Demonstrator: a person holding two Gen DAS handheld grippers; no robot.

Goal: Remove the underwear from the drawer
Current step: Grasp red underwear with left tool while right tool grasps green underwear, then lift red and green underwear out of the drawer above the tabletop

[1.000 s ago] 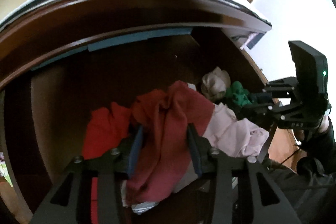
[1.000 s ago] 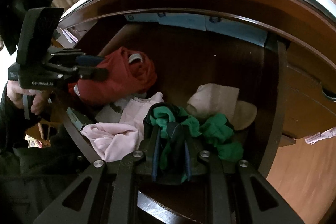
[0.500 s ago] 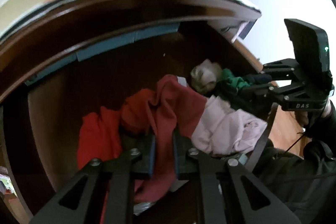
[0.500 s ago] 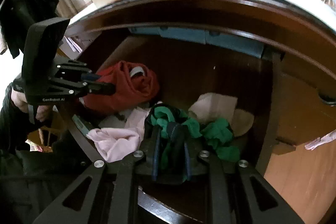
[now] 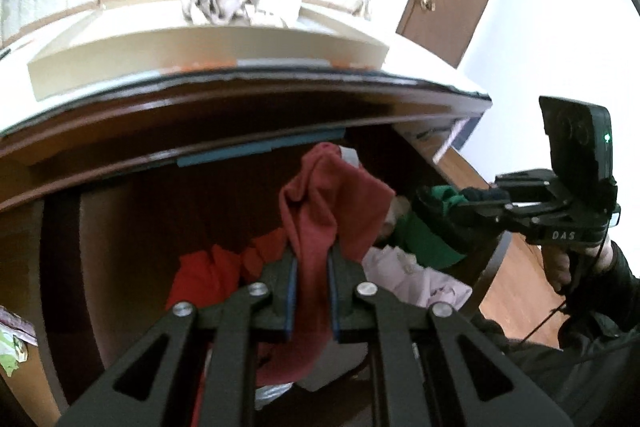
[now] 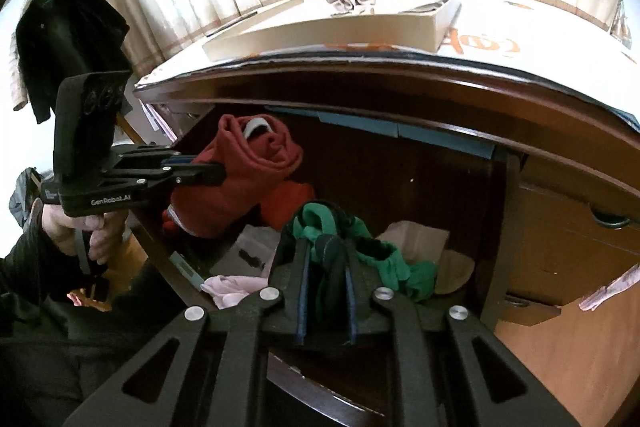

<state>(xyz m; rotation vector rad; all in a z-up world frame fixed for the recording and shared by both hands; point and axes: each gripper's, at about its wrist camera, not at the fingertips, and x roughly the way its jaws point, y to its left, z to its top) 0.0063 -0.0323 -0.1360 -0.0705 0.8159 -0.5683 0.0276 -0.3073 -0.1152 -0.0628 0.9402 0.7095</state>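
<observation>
The left gripper (image 5: 312, 291) is clamped on the red underwear (image 5: 332, 211), the right gripper (image 6: 326, 287) on the green underwear (image 6: 340, 231). Both pieces hang above the drawer (image 6: 440, 163), so the way out looks to be up and back.

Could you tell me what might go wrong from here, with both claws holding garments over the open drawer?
1. The left claw pinches only a narrow fold of the dark red garment; the bulk hangs free and could slip out.
2. The green garment in the right claw trails toward the cream cloth and might drag it along.
3. The dresser top overhangs the drawer, so a lifted garment could snag there.
</observation>
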